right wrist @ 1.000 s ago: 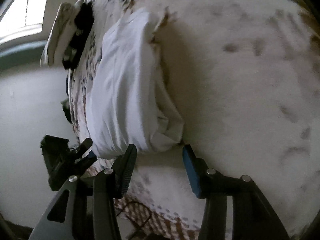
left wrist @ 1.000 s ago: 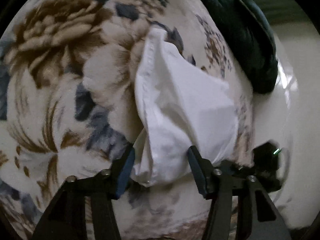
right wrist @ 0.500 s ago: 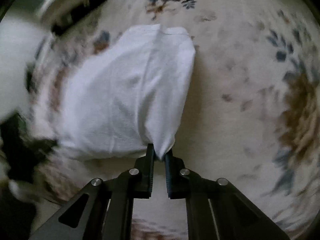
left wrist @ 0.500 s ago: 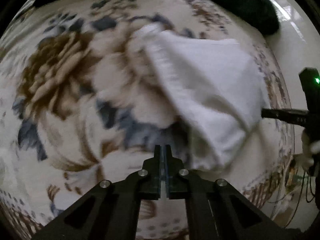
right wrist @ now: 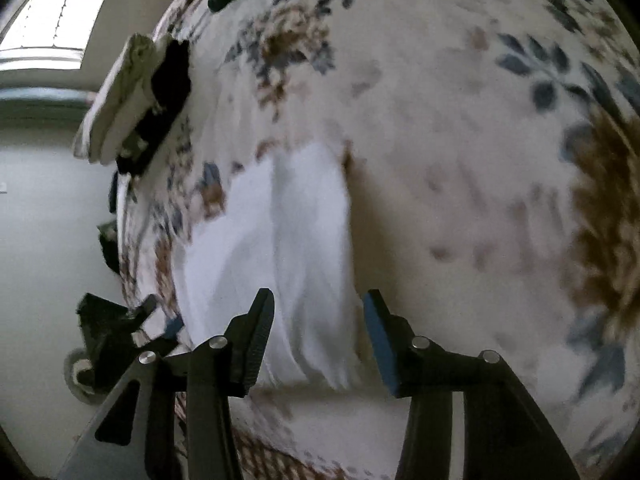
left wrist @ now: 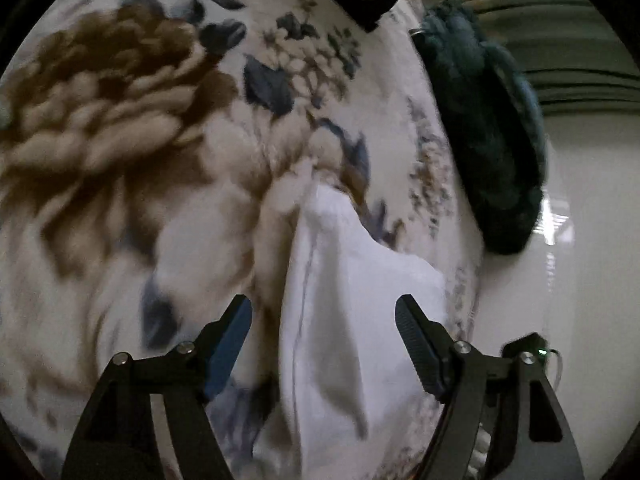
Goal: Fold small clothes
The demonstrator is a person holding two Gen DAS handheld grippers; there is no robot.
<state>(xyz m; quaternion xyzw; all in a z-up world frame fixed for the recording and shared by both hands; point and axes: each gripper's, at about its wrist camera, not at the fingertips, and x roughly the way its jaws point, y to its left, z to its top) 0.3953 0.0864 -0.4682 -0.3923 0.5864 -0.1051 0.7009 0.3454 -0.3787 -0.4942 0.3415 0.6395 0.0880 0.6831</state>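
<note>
The white garment (left wrist: pixel 352 320) lies bunched on the floral blanket (left wrist: pixel 120 140) of a bed. In the left wrist view it fills the lower centre of the frame; in the right wrist view it sits lower centre-left (right wrist: pixel 280 260), close to the blanket's edge.

Around it, a dark teal fuzzy cloth (left wrist: pixel 488 128) drapes over the bed's edge at the upper right of the left wrist view, well apart from the garment. A black item (right wrist: pixel 168 92) and a pale folded stack (right wrist: pixel 116 96) rest near the blanket's edge at the upper left of the right wrist view. Beyond the edge the pale floor (left wrist: pixel 580 220) shows. Nothing lies on top of the garment.

Its long axis runs from the bottom of each frame upward. In the left wrist view it narrows to a point at the top, with a seam running along its left side. Motion blur softens both views.

The left gripper (left wrist: pixel 324 312) has its jaws spread wide and opening; the cloth lies between them, but the pads do not press it. The right gripper (right wrist: pixel 318 308) has its jaws moderately spread and opening, the garment's near end between them, not pinched. The left gripper (right wrist: pixel 120 328) also appears at the lower left of the right wrist view.
</note>
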